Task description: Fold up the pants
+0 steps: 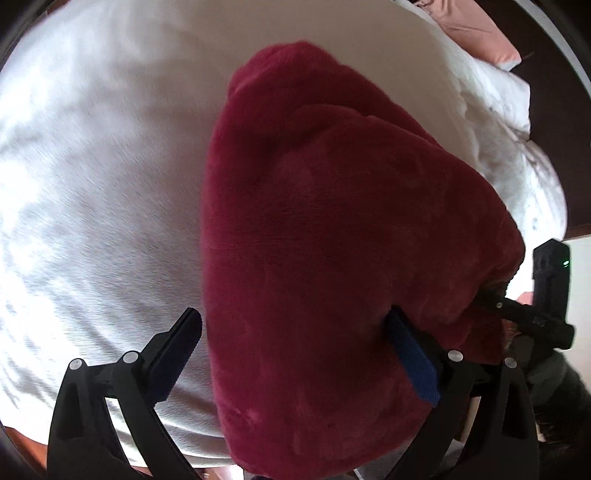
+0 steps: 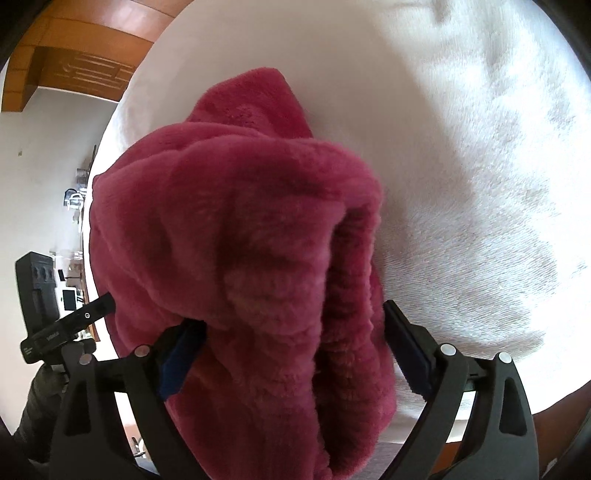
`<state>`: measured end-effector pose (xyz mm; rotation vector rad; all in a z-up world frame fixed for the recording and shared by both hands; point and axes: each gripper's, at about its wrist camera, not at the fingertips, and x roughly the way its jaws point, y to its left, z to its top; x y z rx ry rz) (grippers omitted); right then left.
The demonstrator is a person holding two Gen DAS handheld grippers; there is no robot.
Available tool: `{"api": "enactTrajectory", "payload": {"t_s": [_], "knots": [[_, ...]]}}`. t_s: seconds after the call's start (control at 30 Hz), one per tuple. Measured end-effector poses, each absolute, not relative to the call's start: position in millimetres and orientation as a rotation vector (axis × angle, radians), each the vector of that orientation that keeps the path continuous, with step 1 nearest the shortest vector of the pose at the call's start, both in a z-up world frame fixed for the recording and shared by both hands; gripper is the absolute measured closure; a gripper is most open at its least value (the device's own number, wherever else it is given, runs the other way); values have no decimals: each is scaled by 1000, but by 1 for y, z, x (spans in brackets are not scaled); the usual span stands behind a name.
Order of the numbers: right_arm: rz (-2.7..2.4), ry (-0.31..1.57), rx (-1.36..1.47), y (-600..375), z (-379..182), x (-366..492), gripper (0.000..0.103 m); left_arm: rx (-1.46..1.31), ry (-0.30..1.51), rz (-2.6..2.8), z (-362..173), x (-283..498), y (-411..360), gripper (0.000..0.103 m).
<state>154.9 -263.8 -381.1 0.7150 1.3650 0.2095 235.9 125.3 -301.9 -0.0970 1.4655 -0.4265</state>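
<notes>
A home bedroom. A bed (image 1: 92, 192) with a white fleecy cover fills most of both views, with rumpled white bedding (image 1: 491, 96) and a pink pillow (image 1: 476, 33) at its far right. Beyond the bed's left side stand a white wall (image 2: 48, 155) and carved wooden furniture (image 2: 81, 70).

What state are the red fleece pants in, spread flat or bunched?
Bunched. The red fleece pants hang in thick doubled layers above the white bedspread, with fabric between the right gripper fingers.
</notes>
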Motion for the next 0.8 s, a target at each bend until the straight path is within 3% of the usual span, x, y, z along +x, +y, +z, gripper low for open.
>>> {"api": "enactTrajectory", "payload": {"t_s": [0.37, 0.63, 0.8], "knots": [[218, 1399, 763, -262, -395, 164, 9, -324, 1583, -508, -335, 248, 141, 5], [202, 1400, 747, -260, -384, 161, 38, -453, 1624, -531, -345, 250, 146, 6], [185, 1389, 708, -256, -360, 158, 55, -463, 1596, -601, -330, 251, 151, 36]]}}
